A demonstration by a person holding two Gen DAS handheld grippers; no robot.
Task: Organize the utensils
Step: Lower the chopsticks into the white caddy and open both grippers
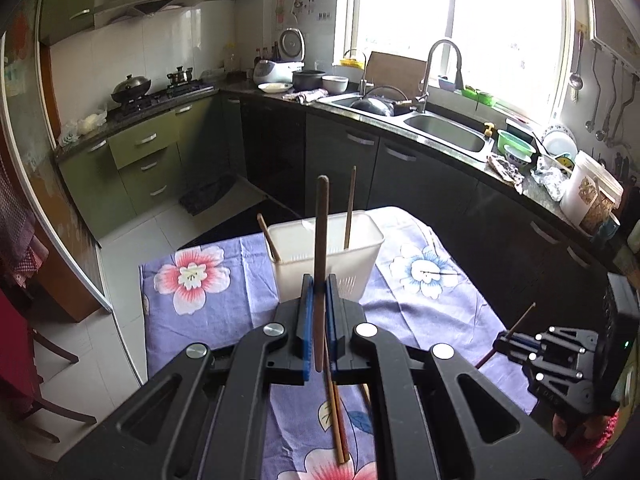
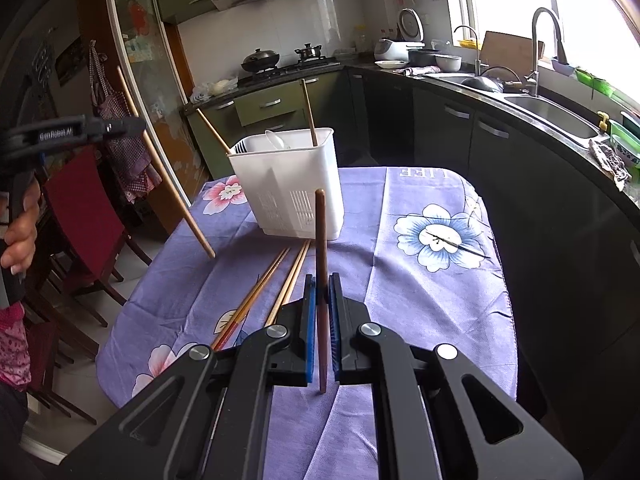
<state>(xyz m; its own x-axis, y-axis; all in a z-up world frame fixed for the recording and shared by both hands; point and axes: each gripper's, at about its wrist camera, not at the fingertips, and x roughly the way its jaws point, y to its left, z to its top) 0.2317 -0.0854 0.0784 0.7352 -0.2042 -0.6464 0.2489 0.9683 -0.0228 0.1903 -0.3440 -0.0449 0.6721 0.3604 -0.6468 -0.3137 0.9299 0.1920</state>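
The left gripper (image 1: 318, 286) is pinching a dark chopstick (image 1: 321, 272) between its blue pads; the stick stands nearly upright in front of the camera, its top level with the white holder (image 1: 324, 256) behind it. In the right wrist view the same gripper shows at the left edge, above the table's left side, with the stick slanting down from it and its lower tip clear of the cloth. The right gripper (image 2: 323, 292) is pinching another dark chopstick (image 2: 321, 280), also close to upright, over the near middle of the table (image 2: 420, 300), which is covered by a purple flowered cloth. The holder stands at the far edge of the table, toward the left. Two chopsticks already lean in it, one at its left end and one toward its right, and a white spoon (image 2: 275, 140) lies inside. Four loose chopsticks (image 2: 272, 280) lie side by side on the cloth between the holder and the near edge, pointing toward the holder
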